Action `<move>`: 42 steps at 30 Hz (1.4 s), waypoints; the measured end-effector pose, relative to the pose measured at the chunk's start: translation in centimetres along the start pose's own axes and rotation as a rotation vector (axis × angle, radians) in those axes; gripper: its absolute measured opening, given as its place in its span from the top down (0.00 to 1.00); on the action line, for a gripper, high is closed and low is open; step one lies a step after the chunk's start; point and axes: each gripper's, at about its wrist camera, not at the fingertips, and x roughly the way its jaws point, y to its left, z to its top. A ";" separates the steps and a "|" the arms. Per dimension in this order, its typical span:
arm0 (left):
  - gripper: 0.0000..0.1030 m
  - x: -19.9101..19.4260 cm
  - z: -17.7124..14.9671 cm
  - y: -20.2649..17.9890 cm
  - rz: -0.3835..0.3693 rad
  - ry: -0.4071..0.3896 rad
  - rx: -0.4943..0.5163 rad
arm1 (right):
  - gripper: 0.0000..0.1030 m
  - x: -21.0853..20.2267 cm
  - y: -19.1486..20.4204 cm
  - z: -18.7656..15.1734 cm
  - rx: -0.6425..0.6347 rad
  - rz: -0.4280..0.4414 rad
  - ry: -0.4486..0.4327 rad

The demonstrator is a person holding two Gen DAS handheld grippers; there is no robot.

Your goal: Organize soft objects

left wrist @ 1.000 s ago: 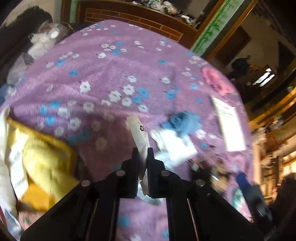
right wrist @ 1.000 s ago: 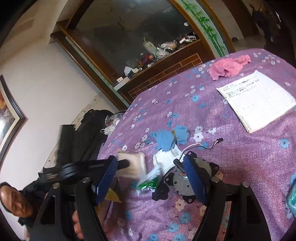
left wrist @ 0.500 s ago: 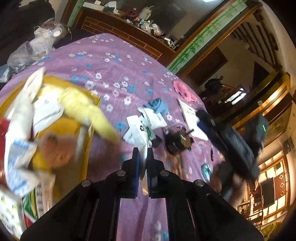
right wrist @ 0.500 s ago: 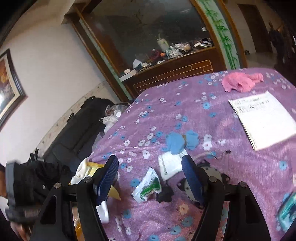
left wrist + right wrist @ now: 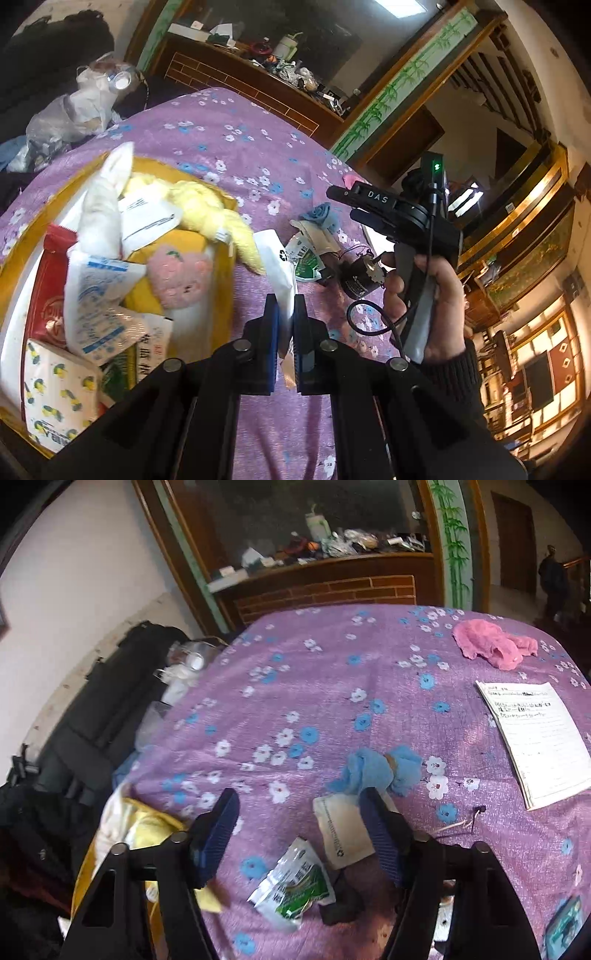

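Observation:
My left gripper point(image 5: 285, 306) is shut on a white plastic packet point(image 5: 279, 262) and holds it above the purple flowered cloth, just right of a yellow tray point(image 5: 221, 295) full of soft toys and packets. My right gripper point(image 5: 299, 812) is open and empty above the cloth; it also shows in the left wrist view point(image 5: 373, 206). Below and between its fingers lie a green-and-white sachet point(image 5: 293, 884) and a white packet point(image 5: 341, 834). A blue cloth point(image 5: 376, 770) lies just beyond them and a pink cloth point(image 5: 491, 644) at the far right.
A black motor point(image 5: 360, 275) with wires lies right of the sachet. A paper sheet point(image 5: 535, 734) lies at the right. The yellow tray's edge point(image 5: 85, 864) shows at lower left. A black bag point(image 5: 110, 686) and a wooden cabinet point(image 5: 325, 587) stand beyond the table.
My left gripper has lifted the white packet and pulled back towards the yellow tray, which has come into view. My right gripper has risen and stayed open.

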 end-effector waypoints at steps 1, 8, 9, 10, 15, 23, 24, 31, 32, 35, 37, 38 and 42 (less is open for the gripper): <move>0.96 -0.2 0.0 0.4 -0.005 -0.003 -0.010 | 0.38 0.3 0.2 0.2 -0.003 -0.019 0.000; 0.96 -1.3 0.9 2.7 -0.037 -0.030 -0.044 | 0.39 1.1 0.3 1.9 0.027 -0.125 0.010; 0.96 -1.4 0.9 2.9 -0.041 -0.027 -0.045 | 0.39 1.5 0.3 2.0 0.029 -0.131 0.024; 0.96 -1.4 0.9 3.0 -0.043 -0.025 -0.046 | 0.39 2.1 0.3 2.2 0.034 -0.142 0.039; 0.96 -1.9 0.6 3.5 -0.048 -0.030 -0.057 | 0.40 5.8 1.0 3.3 0.033 -0.200 0.092; 0.96 -2.6 -0.3 3.8 -0.020 -0.036 -0.094 | 0.91 10.0 0.8 3.6 0.000 -0.336 0.118; 0.96 -2.7 -0.4 3.8 -0.024 -0.033 -0.100 | 0.92 10.1 1.1 3.5 -0.025 -0.346 0.118; 0.96 -5.3 -1.2 3.3 -0.011 -0.081 -0.108 | 0.94 2.3 3.2 0.4 -0.071 -0.165 -0.020; 0.96 -5.8 -1.3 3.4 -0.005 -0.089 -0.111 | 0.94 0.7 3.8 -0.2 -0.080 -0.113 -0.045; 0.96 -7.4 -1.4 4.2 0.026 -0.114 -0.134 | 0.94 -4.1 5.7 -2.5 -0.127 0.057 -0.113; 0.96 -8.3 -1.4 4.6 0.042 -0.132 -0.152 | 0.94 -6.7 7.3 -4.6 -0.172 0.133 -0.141; 0.96 -8.7 -1.4 4.8 0.049 -0.140 -0.158 | 0.94 -7.5 7.9 -5.4 -0.187 0.181 -0.143; 0.96 -9.4 -1.0 5.3 0.067 -0.164 -0.168 | 0.93 -8.4 10.5 -8.6 -0.250 0.325 -0.121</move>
